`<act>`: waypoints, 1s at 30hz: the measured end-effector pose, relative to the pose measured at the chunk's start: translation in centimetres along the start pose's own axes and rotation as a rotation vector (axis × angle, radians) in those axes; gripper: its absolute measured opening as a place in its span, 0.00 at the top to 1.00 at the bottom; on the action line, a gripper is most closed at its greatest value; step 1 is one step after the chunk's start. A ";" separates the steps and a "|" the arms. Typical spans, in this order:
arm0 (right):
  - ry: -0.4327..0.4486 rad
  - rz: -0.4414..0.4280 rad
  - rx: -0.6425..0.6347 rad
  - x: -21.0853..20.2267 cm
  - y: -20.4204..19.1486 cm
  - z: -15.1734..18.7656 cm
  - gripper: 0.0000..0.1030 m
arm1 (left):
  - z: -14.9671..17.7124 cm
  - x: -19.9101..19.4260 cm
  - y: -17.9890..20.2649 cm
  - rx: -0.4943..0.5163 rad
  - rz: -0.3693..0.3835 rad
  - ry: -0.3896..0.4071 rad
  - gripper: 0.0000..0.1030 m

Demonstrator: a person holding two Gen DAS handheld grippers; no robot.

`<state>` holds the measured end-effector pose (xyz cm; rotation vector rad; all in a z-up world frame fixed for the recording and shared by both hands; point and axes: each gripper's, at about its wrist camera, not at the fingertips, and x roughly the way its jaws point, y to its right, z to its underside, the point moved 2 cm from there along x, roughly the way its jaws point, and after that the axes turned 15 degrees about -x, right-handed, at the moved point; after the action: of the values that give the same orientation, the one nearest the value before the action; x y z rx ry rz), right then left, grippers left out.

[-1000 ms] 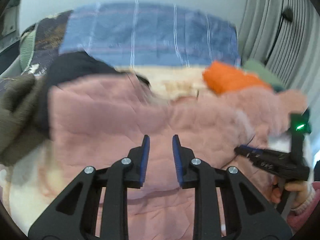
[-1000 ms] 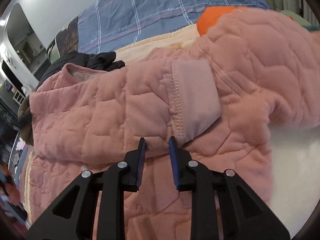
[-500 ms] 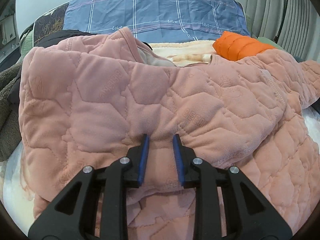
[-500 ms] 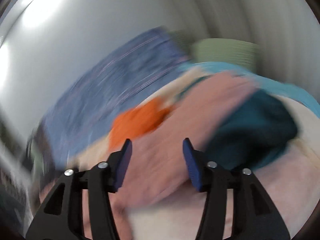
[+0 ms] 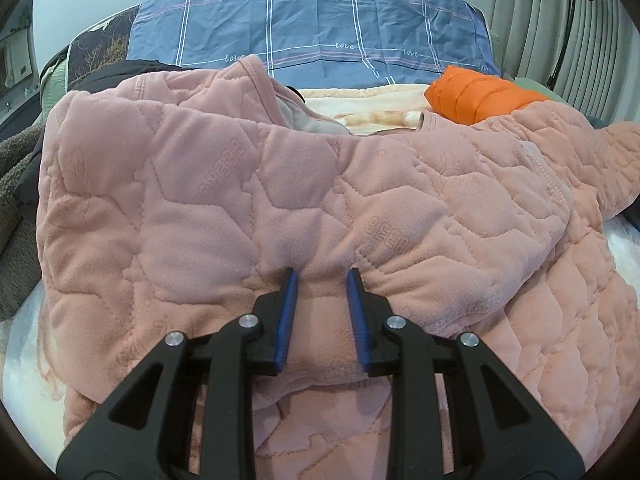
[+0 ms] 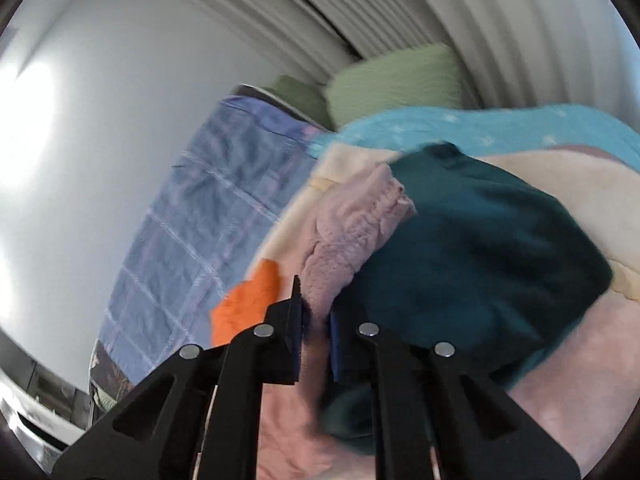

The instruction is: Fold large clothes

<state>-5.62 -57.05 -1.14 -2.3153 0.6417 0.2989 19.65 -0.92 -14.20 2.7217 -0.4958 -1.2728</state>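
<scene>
A large pink quilted fleece garment [image 5: 240, 184] lies spread over the bed, its neckline toward the far side. My left gripper [image 5: 322, 276] is shut on a bunched fold at its near edge, and fabric fills the gap between the blue pads. In the right wrist view, the garment's pink sleeve [image 6: 352, 232] runs from its cuff down into my right gripper [image 6: 316, 304]. That gripper is rolled to one side, and its jaws are shut narrowly on the sleeve.
An orange puffer jacket [image 5: 480, 94] lies at the far right, before a blue checked sheet [image 5: 320, 32]. A dark teal garment [image 6: 480, 260] sits beside the sleeve, with a light blue blanket [image 6: 480, 128] and green pillow [image 6: 396, 80] beyond. Brown and black clothes [image 5: 16, 184] pile at left.
The garment has settled flat in front of the left gripper. The right gripper left the garment's middle, swung out with jaws wide, rolled, and closed on the sleeve beside the teal garment.
</scene>
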 end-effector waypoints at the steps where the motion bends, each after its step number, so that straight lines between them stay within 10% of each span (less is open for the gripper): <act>1: 0.013 -0.046 -0.048 -0.4 -2.5 0.3 0.91 | 0.0 0.0 -0.1 -0.005 0.005 -0.001 0.74; 10: -0.134 -0.574 -0.444 -0.9 -25.5 13.0 0.91 | -0.5 -0.6 -1.1 -0.059 0.078 -0.015 0.69; 12: -0.201 -0.641 -0.508 -0.1 -28.8 17.2 0.91 | -0.9 -1.4 -1.7 -0.105 0.143 -0.020 0.52; 13: -0.252 -0.667 -0.543 0.6 -30.2 19.8 0.91 | -1.2 -2.4 -2.2 -0.153 0.198 -0.018 0.28; 14: -0.298 -0.676 -0.576 1.3 -31.2 22.2 0.91 | -1.6 -3.3 -2.5 -0.190 0.226 -0.006 0.15; 21: -0.553 -0.618 -0.705 5.7 -31.9 34.3 0.89 | -4.1 -7.1 -4.1 -0.314 0.467 -0.001 0.12; 30: -0.565 -0.619 -0.841 4.5 -32.3 36.2 0.73 | -5.4 -2.2 0.4 -0.358 0.521 -0.192 0.11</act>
<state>13.98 -13.50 -10.57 -2.8333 -0.5983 1.0110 22.36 -0.81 -8.97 2.0101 -0.8344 -1.3188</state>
